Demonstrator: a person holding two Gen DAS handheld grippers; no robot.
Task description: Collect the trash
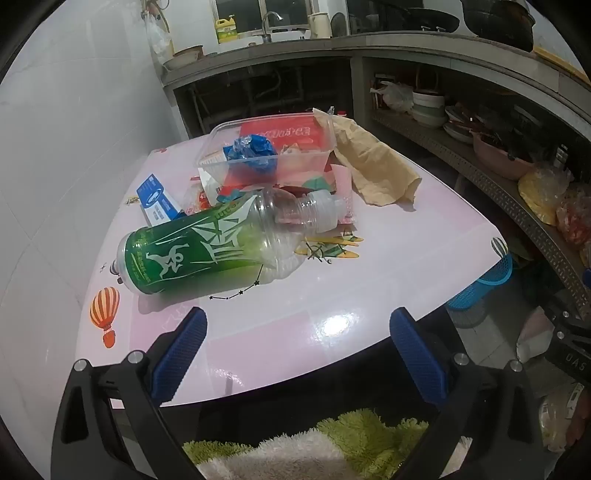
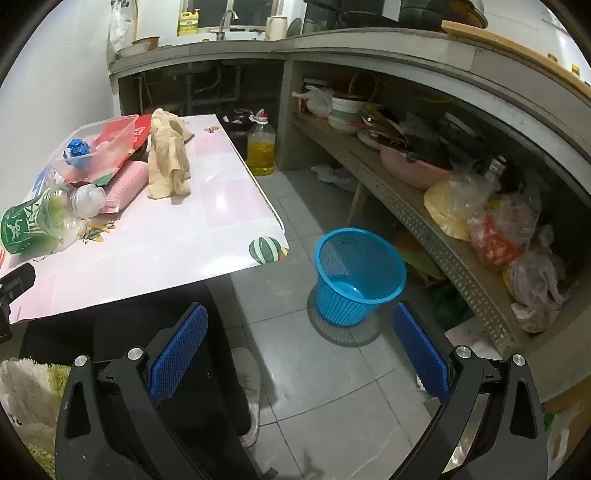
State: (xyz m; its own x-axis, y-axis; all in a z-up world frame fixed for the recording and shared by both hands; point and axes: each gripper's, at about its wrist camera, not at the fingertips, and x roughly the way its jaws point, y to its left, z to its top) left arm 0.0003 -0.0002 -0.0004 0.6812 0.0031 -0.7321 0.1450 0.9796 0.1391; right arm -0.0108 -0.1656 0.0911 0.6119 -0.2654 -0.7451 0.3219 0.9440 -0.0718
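Left gripper [image 1: 297, 328] jaws apart, empty; bottle [image 1: 207, 247] lies beyond them. Right gripper [image 2: 299, 325], likewise apart, alone shows the basket [image 2: 358, 273].

Home kitchen, sink tap [image 1: 271, 18], stacked bowls [image 2: 345, 109]

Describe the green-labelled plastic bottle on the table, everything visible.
The bottle is clear plastic with a green printed sleeve showing a white running figure. It lies on its side on the pink table, looks empty, neck pointing toward the pile of wrappers. A second, smaller clear bottle lies at its shoulder. No jaws touch it.
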